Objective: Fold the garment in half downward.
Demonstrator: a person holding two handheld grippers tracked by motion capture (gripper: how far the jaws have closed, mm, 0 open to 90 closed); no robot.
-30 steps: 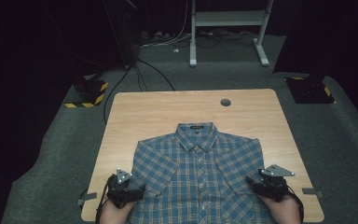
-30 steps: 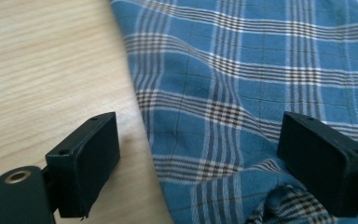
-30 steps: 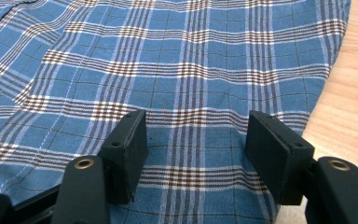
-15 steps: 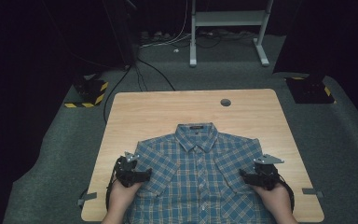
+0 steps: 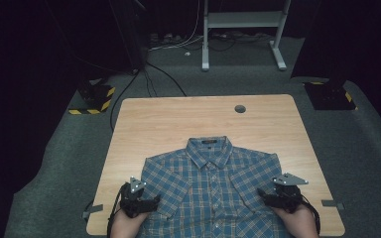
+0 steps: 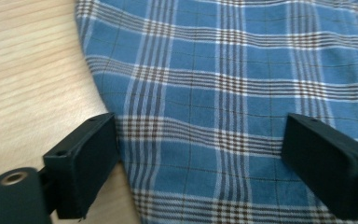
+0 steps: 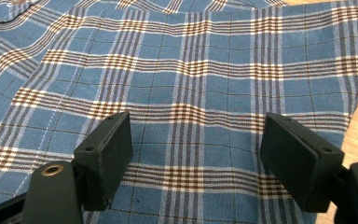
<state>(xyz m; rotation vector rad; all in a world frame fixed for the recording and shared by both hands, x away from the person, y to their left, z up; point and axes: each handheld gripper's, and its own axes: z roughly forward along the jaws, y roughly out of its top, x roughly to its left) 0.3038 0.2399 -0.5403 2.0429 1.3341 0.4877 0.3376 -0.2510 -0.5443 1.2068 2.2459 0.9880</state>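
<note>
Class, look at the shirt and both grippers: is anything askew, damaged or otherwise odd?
Nothing stands out. The blue plaid shirt lies flat, buttoned and collar-up on the wooden table, its hem running past the near edge. The left gripper and right gripper sit at its sleeves, jaws open, gripping nothing.

We are finding no readable text, brand or number anywhere. We are seeing a small dark label inside the collar of the plaid shirt (image 5: 209,142), but it is too small to read. We are also noting yellow-and-black hazard striping on the floor block (image 5: 95,97) left of the table, a marking with no words on it.
</note>
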